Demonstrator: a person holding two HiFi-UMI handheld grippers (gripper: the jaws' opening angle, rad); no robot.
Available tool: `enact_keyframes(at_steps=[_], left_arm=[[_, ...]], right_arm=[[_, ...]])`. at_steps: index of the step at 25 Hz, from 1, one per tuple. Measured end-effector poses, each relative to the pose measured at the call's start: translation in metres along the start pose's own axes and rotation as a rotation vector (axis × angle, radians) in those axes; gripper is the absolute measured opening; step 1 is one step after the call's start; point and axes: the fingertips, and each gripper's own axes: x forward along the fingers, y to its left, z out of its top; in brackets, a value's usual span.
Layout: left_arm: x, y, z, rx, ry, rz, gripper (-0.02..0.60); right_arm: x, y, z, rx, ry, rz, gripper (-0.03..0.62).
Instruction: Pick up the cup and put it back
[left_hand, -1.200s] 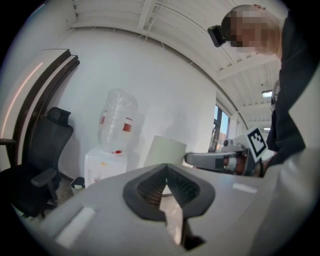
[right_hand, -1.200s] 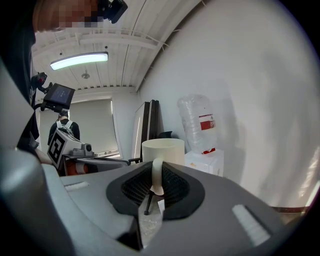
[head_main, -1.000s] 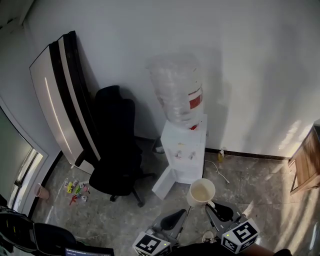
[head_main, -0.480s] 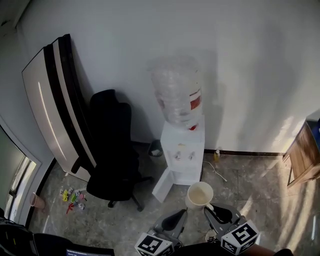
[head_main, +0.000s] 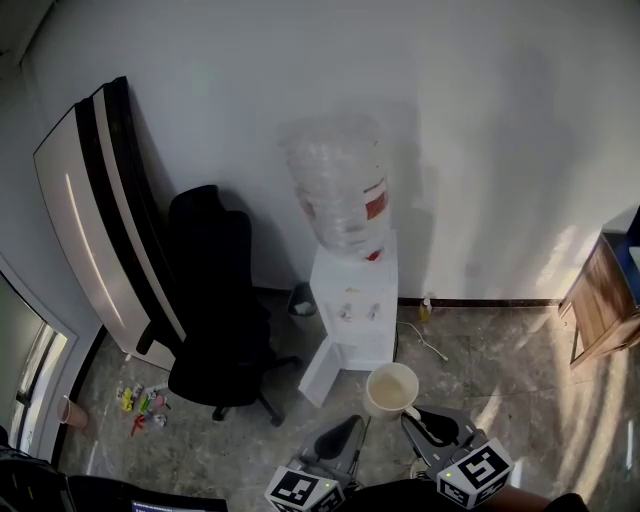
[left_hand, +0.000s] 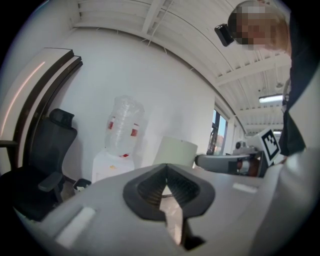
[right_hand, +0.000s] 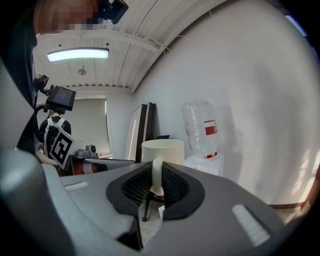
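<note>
Two grippers sit low in my head view; the right gripper (head_main: 425, 420) holds the cream cup (head_main: 391, 389) aloft before the water dispenser (head_main: 350, 310). Left gripper view: the left gripper (left_hand: 166, 171) is closed, empty. Right gripper view: jaws pinch the cup's handle (right_hand: 157, 176).

We see a water dispenser (head_main: 352, 310) against the wall, a black chair (head_main: 215, 300) beside it, and a wooden cabinet (head_main: 600, 310) well apart.

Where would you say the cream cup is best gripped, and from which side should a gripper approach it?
Grip the cup by its handle, coming in level from the handle's side. The handle is a narrow upright loop that fits between two jaws, whereas the body looks too wide. The right gripper is shut on it that way, with the cup upright.
</note>
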Motion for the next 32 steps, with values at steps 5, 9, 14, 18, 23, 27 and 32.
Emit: enact_keyframes(at_steps=[5,9,14,18,23,27,32], left_arm=[[0.005,0.001,-0.002,-0.008,-0.001,0.004,0.003],[0.009,-0.002,-0.004,-0.006,0.006,-0.003,0.003],[0.012,-0.002,-0.003,0.0,0.007,-0.001,0.003],[0.013,-0.002,-0.004,-0.004,0.012,-0.002,0.003],[0.015,-0.002,-0.005,0.001,0.014,-0.009,0.003],[0.017,-0.004,-0.003,0.01,0.013,-0.017,0.003],[0.018,-0.003,-0.002,0.008,0.011,-0.02,0.003]], right_arm=[[-0.003,-0.006,0.001,0.005,-0.01,-0.003,0.048],[-0.003,-0.009,0.0,0.007,-0.009,0.005,0.048],[-0.003,-0.01,0.0,0.008,-0.007,0.009,0.048],[-0.002,-0.013,0.0,0.012,-0.008,0.011,0.048],[0.001,-0.014,-0.001,0.011,-0.007,0.015,0.048],[0.002,-0.015,0.001,0.009,-0.008,0.017,0.048],[0.003,-0.016,0.0,0.008,-0.003,0.019,0.048]])
